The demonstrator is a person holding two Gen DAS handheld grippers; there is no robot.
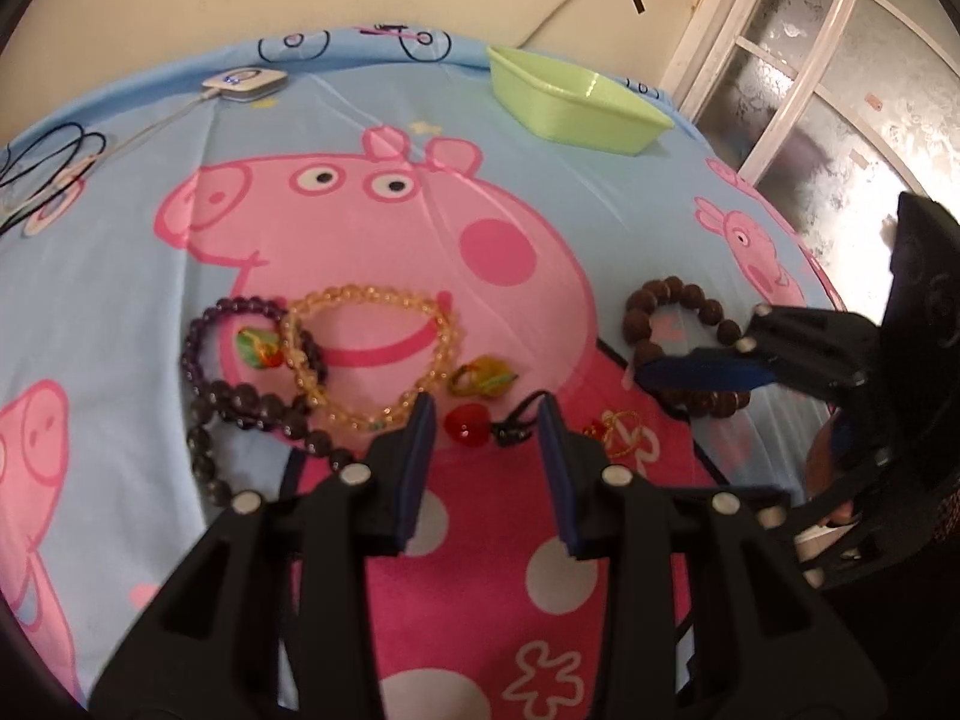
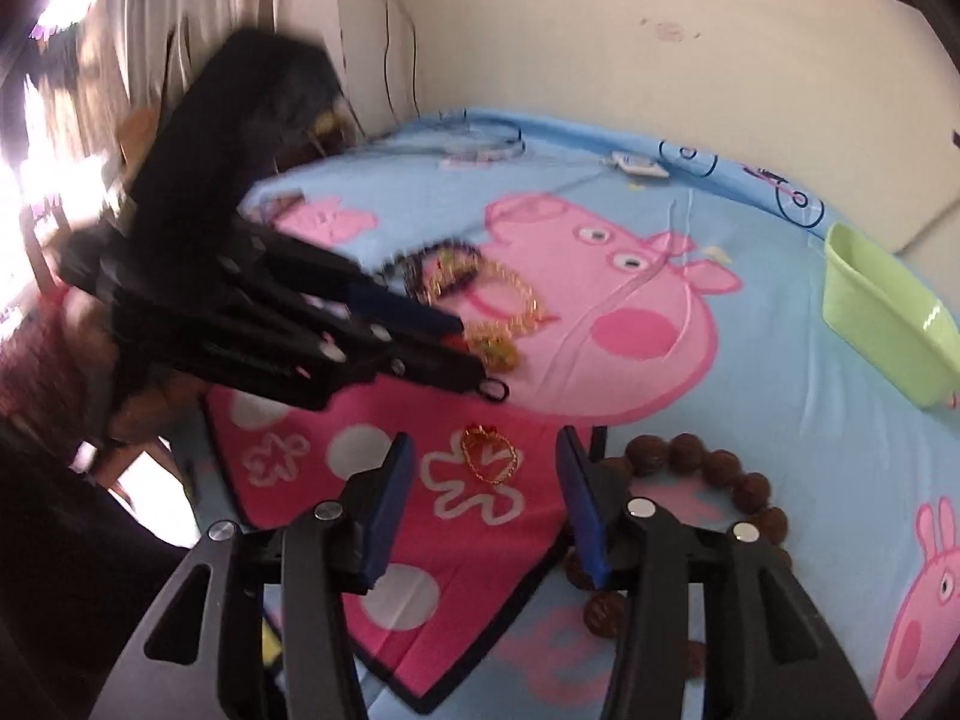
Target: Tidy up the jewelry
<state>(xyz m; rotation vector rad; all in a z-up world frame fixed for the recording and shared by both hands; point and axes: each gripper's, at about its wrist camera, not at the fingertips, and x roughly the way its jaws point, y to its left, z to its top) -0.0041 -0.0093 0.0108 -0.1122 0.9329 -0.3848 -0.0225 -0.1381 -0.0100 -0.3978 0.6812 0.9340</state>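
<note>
**Red charm lying dead ahead of the left gripper**

Left gripper [image 1: 486,420] is hovering low over the bed [image 1: 120,276], fingers spread, nothing between them. The red charm [image 1: 467,425] on its black cord [image 1: 519,420] is sitting in the gap just past the fingertips, cord trailing toward the right finger. Yellow bracelet [image 1: 366,354] is lying just left of it, overlapping the purple bracelet [image 1: 252,360].

Right gripper [image 2: 483,456] is also spread and empty, pointing at the gold ring [image 2: 489,456], with the brown bracelet [image 2: 708,462] touching its right finger.

Green bin [image 1: 576,108] is waiting at the far edge, well apart.

Judgement: left is nearer the charm; a short forward dip looks enough.
</note>
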